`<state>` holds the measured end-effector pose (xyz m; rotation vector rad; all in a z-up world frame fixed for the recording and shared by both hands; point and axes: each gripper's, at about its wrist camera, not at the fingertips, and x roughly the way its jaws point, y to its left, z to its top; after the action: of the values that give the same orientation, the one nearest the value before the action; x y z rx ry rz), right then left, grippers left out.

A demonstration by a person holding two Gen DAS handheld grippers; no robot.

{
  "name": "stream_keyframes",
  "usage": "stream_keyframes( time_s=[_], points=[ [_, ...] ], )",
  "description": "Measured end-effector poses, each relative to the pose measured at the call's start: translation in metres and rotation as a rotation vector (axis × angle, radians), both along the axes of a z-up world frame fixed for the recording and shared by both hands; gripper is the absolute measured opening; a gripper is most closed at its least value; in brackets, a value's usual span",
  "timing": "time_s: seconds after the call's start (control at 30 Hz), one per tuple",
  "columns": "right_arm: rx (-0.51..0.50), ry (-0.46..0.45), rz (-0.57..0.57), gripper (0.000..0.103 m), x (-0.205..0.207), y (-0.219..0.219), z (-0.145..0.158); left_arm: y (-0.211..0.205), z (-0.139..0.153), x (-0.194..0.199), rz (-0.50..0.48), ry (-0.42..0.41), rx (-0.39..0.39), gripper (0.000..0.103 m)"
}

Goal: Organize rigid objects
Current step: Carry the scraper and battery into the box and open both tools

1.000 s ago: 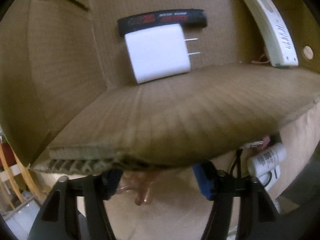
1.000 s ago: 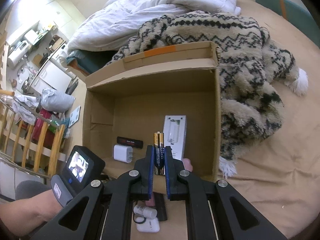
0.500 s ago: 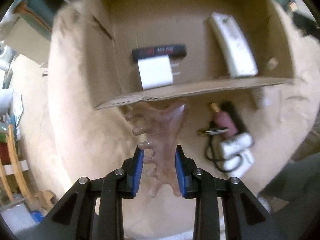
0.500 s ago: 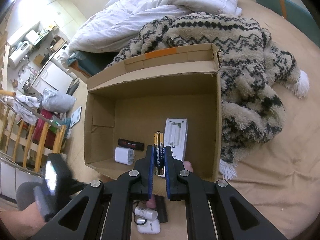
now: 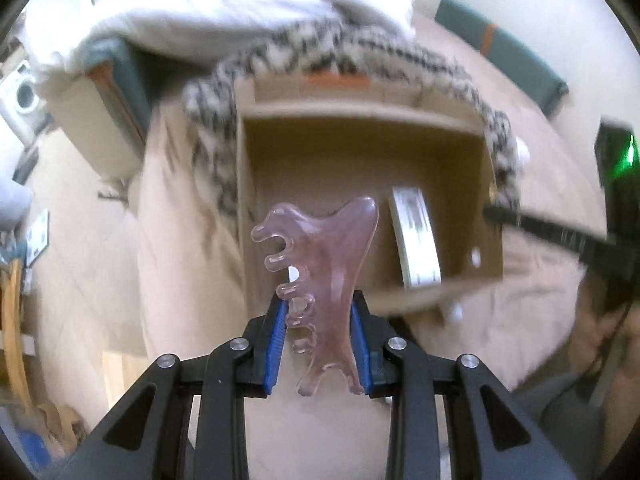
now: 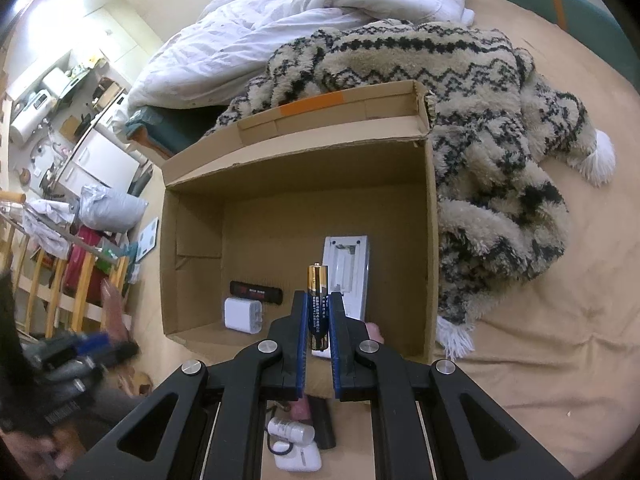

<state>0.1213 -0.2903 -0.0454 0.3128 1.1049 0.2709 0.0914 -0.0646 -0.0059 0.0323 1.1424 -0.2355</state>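
Jaws of the left gripper [image 5: 318,340] clamp a pink comb-edged scraper [image 5: 320,280], held above the cardboard box [image 5: 244,208] near its front-left corner; right view: jaws of the right gripper [image 6: 319,320] pinch a battery [image 6: 317,304] upright over the box's front edge, on the bed [image 6: 540,360]

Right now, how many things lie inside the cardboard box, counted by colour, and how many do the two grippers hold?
White, in the box: 2, a charger plug and a long remote-like device
Black, in the box: 1, a bar with red print
Held: 2, a pink comb-shaped tool in the left gripper, a battery in the right gripper
Total: 5
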Motion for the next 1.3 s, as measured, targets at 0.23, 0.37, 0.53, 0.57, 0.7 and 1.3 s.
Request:
stream_keyframes(
  time_s=[0.23, 0.37, 0.53, 0.57, 0.7, 1.3],
  points=[
    [-0.029, 0.016, 0.012, 0.011, 0.012, 0.007, -0.009, 0.000, -0.005, 0.057, 0.034, -0.033, 0.003, 0.028],
    [-0.047, 0.029, 0.026, 0.011, 0.016, 0.009, -0.017, -0.004, -0.020, 0.079, 0.046, -0.016, -0.003, 0.028],
    [-0.075, 0.059, 0.044, 0.011, 0.018, 0.010, -0.029, -0.009, -0.044, 0.091, 0.050, 0.000, -0.001, 0.028],
    [-0.075, 0.063, 0.048, 0.011, 0.018, 0.011, -0.031, -0.009, -0.050, 0.093, 0.053, 0.003, 0.003, 0.028],
    [-0.084, 0.066, 0.073, 0.011, 0.021, 0.017, -0.033, -0.007, -0.067, 0.099, 0.081, 0.039, -0.017, 0.028],
    [-0.111, 0.126, 0.085, 0.011, 0.037, 0.021, -0.060, -0.020, -0.099, 0.107, 0.056, 0.030, 0.089, 0.028]
  ],
)
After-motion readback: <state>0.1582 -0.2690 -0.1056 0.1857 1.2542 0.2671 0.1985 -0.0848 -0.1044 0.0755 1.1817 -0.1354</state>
